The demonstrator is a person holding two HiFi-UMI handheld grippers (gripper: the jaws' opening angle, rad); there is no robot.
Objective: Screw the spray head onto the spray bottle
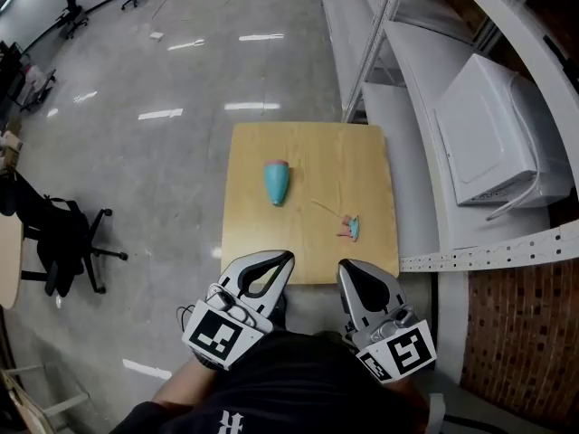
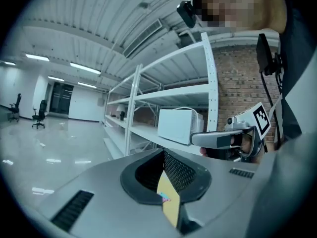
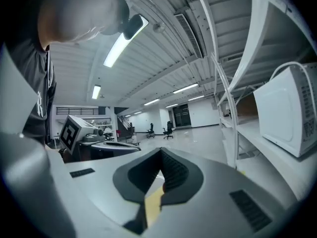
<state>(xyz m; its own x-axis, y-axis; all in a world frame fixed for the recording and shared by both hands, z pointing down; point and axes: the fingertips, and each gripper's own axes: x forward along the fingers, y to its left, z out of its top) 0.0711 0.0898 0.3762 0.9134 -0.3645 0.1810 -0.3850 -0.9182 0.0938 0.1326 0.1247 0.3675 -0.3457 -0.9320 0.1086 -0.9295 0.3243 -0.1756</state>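
A teal spray bottle (image 1: 276, 182) lies on its side near the middle of the small wooden table (image 1: 308, 147). The spray head (image 1: 349, 228), teal and pink with a thin tube trailing up-left, lies apart from it toward the table's right front. Both grippers are held close to my body, just short of the table's near edge. My left gripper (image 1: 281, 259) is shut and holds nothing, and my right gripper (image 1: 347, 268) is likewise shut and empty. In the left gripper view the jaws (image 2: 163, 155) meet, with a sliver of table and a speck of teal and pink below them.
White metal shelving (image 1: 425, 70) runs along the table's right side, with a white box-like appliance (image 1: 493, 138) on it. A black office chair (image 1: 59, 242) stands on the glossy floor to the left. A brick wall (image 1: 516, 333) is at the lower right.
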